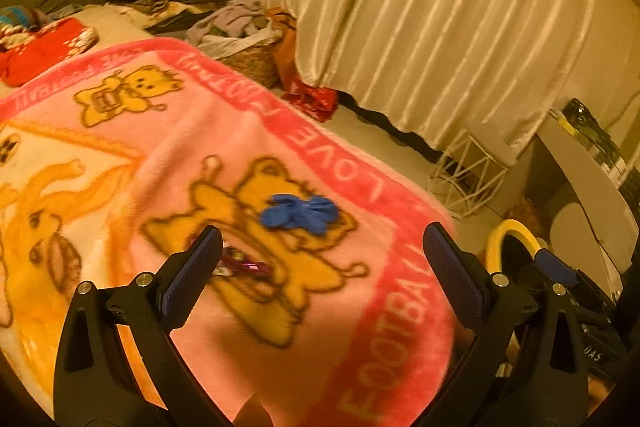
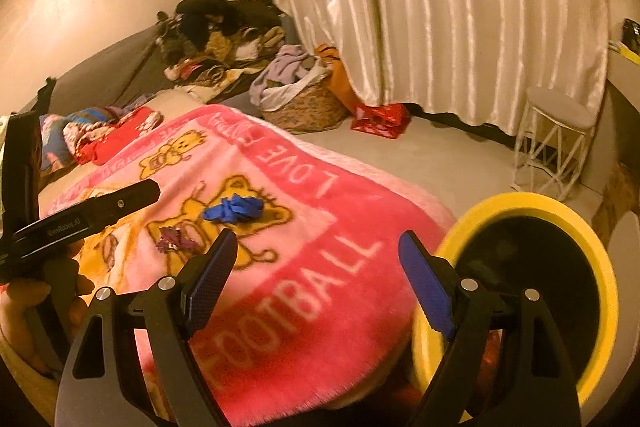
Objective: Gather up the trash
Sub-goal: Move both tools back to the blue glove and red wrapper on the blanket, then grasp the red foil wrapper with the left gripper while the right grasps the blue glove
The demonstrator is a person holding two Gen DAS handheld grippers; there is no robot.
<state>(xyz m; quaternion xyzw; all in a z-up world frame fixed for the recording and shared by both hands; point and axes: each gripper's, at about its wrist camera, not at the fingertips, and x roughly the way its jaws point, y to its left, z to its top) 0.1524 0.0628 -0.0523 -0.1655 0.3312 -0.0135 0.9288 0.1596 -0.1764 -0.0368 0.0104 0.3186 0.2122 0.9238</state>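
Note:
A crumpled blue glove (image 1: 299, 211) lies on the pink bear blanket (image 1: 344, 327); it also shows in the right wrist view (image 2: 234, 207). A purple wrapper (image 1: 242, 264) lies just nearer, also in the right wrist view (image 2: 175, 239). My left gripper (image 1: 322, 247) is open and empty, hovering over the blanket with the wrapper just inside its left finger. My right gripper (image 2: 316, 251) is open and empty, above the blanket's corner. A yellow-rimmed black bin (image 2: 532, 291) stands right of the bed, behind my right finger, and shows partly in the left wrist view (image 1: 510, 231).
A wicker laundry basket (image 2: 306, 105) and a red crate (image 2: 382, 121) sit on the floor by the curtain (image 2: 440, 7). A white wire stool (image 2: 554, 147) stands at the right. Clothes are piled (image 2: 220, 43) at the back. The left gripper's body (image 2: 84, 219) shows at the left.

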